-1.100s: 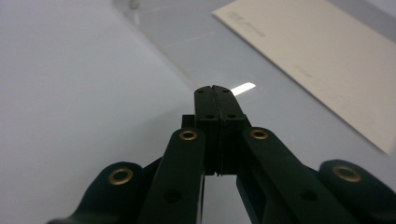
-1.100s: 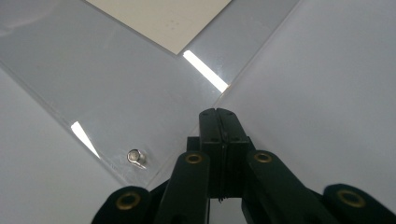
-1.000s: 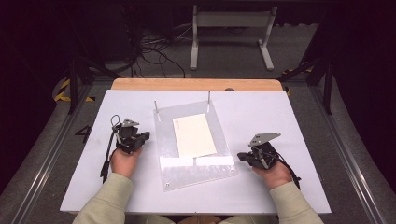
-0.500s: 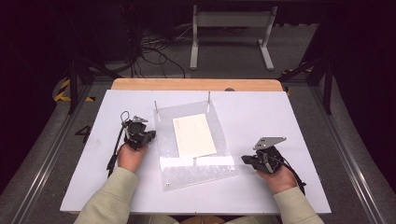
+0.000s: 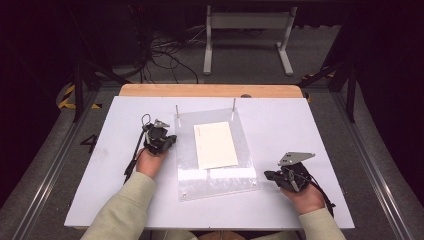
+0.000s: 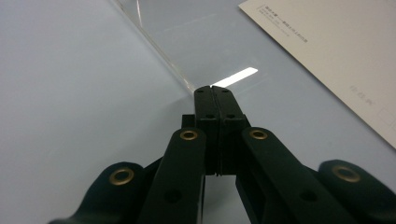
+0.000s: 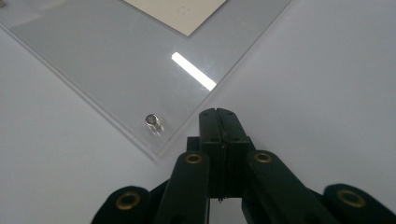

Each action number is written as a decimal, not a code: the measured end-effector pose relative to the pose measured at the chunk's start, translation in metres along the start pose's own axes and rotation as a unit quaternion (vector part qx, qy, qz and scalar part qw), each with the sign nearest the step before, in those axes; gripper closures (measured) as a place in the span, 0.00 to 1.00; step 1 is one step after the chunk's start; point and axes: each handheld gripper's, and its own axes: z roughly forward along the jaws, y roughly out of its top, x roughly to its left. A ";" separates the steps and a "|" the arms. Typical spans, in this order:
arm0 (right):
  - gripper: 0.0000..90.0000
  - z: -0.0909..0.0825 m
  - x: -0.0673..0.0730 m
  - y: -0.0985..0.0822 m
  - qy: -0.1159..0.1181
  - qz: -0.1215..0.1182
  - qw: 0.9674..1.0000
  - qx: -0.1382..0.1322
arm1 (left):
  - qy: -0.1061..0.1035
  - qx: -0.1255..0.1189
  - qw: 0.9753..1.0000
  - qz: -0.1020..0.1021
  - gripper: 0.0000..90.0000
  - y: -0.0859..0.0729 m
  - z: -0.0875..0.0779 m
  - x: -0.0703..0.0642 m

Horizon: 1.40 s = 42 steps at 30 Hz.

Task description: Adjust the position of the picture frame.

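A clear acrylic plate (image 5: 220,181) lies flat in the middle of the white table (image 5: 310,125), with a cream card (image 5: 215,145) on it. Two thin metal posts (image 5: 233,105) stand at its far edge. My left gripper (image 5: 171,139) is shut and empty, its tips at the plate's left edge (image 6: 180,77); the card (image 6: 336,51) lies beyond. My right gripper (image 5: 266,175) is shut and empty, just off the plate's near right corner (image 7: 161,149), where a small metal stud (image 7: 153,122) sits.
A wooden strip (image 5: 210,90) runs along the table's far edge. Beyond it on the dark floor are a white metal stand (image 5: 247,30) and loose cables (image 5: 165,55). Metal rails (image 5: 45,175) flank the table on both sides.
My left gripper has moved right and away from me, up to the plate's left edge. My right gripper has slid a little nearer to me, beside the plate's near right corner.
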 end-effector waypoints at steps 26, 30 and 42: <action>0.95 -0.008 0.006 -0.006 0.024 -0.024 0.999 -0.012 | -0.113 0.023 0.991 0.071 0.62 0.002 -0.036 -0.025; 0.93 -0.003 0.009 -0.002 0.036 -0.043 0.998 -0.010 | -0.145 0.007 0.983 0.111 0.60 -0.014 -0.058 -0.043; 0.87 0.003 0.016 0.003 0.055 -0.077 0.996 -0.003 | -0.218 0.041 0.959 0.175 0.59 -0.056 -0.084 -0.075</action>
